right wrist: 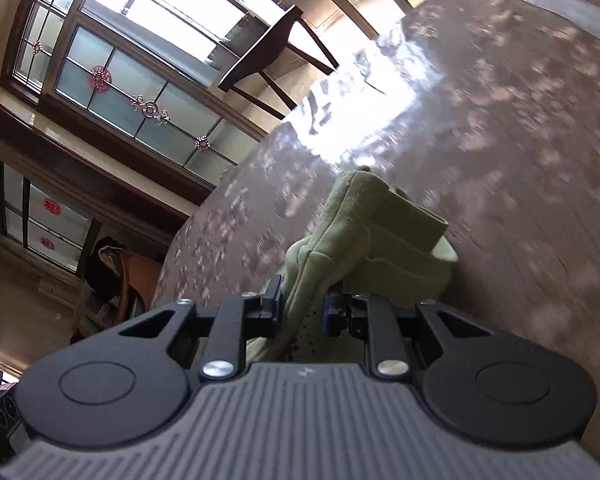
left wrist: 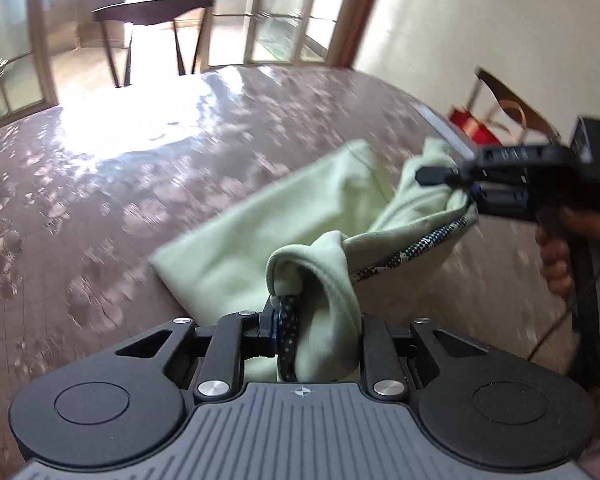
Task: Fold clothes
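A: Left wrist view: left gripper (left wrist: 300, 320) pinches the pale green garment (left wrist: 260, 216), right gripper (left wrist: 456, 188) clamps its other corner above the table (left wrist: 100, 184).
B: So 0 folds finished; it's still bunched.

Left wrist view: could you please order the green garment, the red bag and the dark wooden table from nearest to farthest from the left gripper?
1. Green garment, clamped in the left gripper jaws.
2. Red bag, right, past the tabletop's edge.
3. Dark wooden table, top left, by the windows.
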`<state>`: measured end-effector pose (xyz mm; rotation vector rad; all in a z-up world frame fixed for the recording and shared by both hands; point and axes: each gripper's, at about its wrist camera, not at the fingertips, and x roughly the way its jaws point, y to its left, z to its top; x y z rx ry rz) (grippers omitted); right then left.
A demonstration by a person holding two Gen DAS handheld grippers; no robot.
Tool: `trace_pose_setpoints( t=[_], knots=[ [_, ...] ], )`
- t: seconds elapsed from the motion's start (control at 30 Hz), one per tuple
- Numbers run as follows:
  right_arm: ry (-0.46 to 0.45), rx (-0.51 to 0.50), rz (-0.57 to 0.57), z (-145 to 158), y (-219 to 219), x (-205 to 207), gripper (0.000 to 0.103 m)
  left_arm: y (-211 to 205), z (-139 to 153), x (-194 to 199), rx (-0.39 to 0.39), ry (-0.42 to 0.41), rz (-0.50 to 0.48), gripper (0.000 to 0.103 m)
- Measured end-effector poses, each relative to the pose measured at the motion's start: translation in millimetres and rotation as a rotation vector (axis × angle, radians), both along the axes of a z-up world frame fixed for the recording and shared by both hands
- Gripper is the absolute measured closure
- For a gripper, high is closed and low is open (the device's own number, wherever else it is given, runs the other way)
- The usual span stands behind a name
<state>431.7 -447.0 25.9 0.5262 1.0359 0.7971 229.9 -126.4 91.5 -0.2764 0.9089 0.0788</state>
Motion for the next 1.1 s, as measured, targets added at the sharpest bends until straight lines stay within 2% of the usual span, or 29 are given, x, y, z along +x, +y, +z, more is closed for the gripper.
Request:
trace_pose_setpoints(
  t=[0.13, 0.27, 0.4, 0.53, 0.57, 0.63, 0.73, 0.8, 0.87, 0.9, 0.97, 1.1],
  knots=[
    [0.022, 0.000, -0.023, -5, 32, 24, 0.080, 27, -4, 23, 0.000, -0.018, 0.059, 0.083],
    [0.063, -0.018, -0.047, -28, 66, 48, 0.079, 57, -13, 42, -0.011, -0.028, 0.129, 0.082],
    [0.057, -0.089, -0.025, -56, 102, 67, 0.073, 86, -39, 62, -0.023, 0.026, 0.195, 0.080],
    [0.005, -0.117, 0.045, -64, 122, 72, 0.061, 99, -68, 64, -0.018, 0.092, 0.232, 0.072],
    [0.016, -0.106, 0.050, -65, 122, 75, 0.060, 102, -76, 64, -0.017, 0.108, 0.241, 0.064],
    [0.043, -0.086, 0.055, -67, 122, 80, 0.058, 107, -88, 61, -0.034, 0.121, 0.261, 0.061],
    [0.071, -0.068, 0.052, -62, 116, 83, 0.054, 111, -84, 53, -0.037, 0.101, 0.270, 0.057],
    [0.057, -0.053, 0.048, -56, 107, 83, 0.051, 116, -78, 47, -0.030, 0.092, 0.286, 0.050],
    [0.033, -0.033, 0.038, -48, 97, 82, 0.040, 123, -70, 40, -0.028, 0.084, 0.313, 0.045],
    [0.006, -0.024, 0.024, -43, 90, 81, 0.035, 128, -66, 36, -0.020, 0.083, 0.332, 0.044],
    [-0.070, -0.020, -0.020, -29, 75, 79, 0.019, 135, -57, 25, 0.006, 0.078, 0.371, 0.040],
    [-0.180, -0.014, -0.035, -7, 48, 77, 0.019, 138, -37, 7, 0.026, 0.049, 0.408, 0.034]
  ],
)
